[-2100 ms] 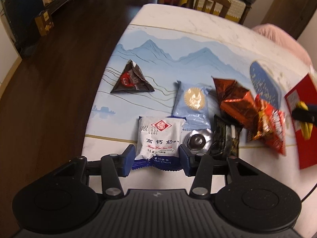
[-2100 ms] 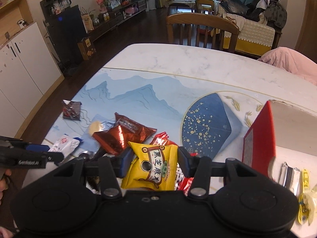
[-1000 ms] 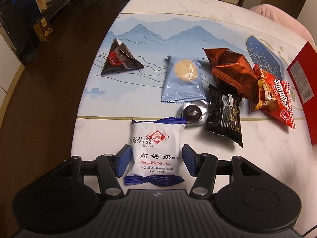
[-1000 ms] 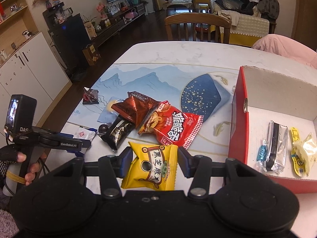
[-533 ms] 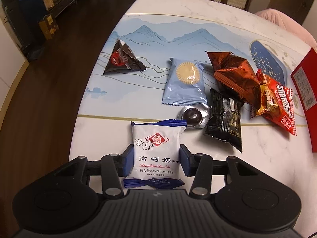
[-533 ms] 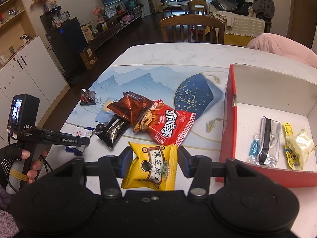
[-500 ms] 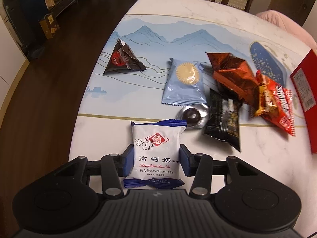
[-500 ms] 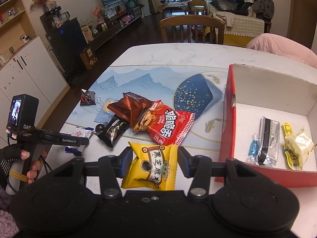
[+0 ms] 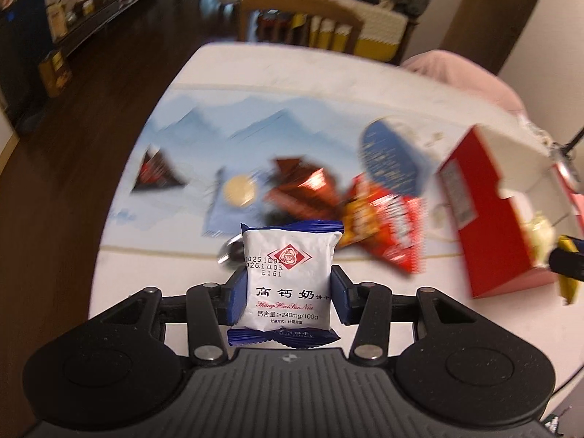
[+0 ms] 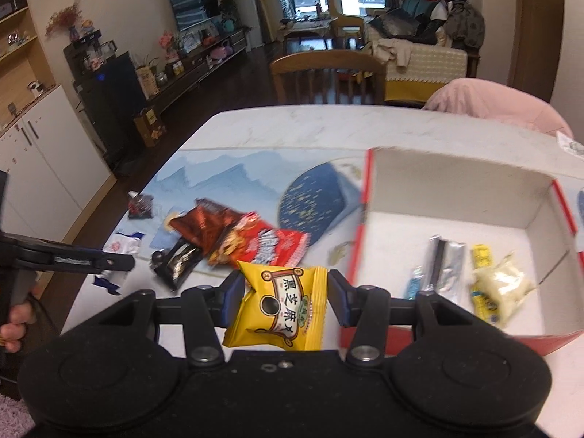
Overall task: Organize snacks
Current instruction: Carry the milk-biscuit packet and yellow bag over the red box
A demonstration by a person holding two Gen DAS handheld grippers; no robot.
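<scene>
The left claw point(image 9: 288, 294) grips a white-and-blue milk-biscuit packet point(image 9: 290, 273) above the near desk point(image 9: 255, 73) edge, while the right claw point(image 10: 284, 297) grips a yellow sesame-snack packet point(image 10: 279, 308), seemingly just left of the red cardboard box point(image 10: 356, 252).

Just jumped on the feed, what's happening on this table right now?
A person is sorting snacks with a handheld gripper in each hand. The left gripper has just closed its jaws on a white milk biscuit packet and carries it clear of the table. The right gripper holds a yellow black-sesame snack packet near the red box, which already holds a few small packets. A red chip bag, a brown foil bag and other packets remain loose on the table.
</scene>
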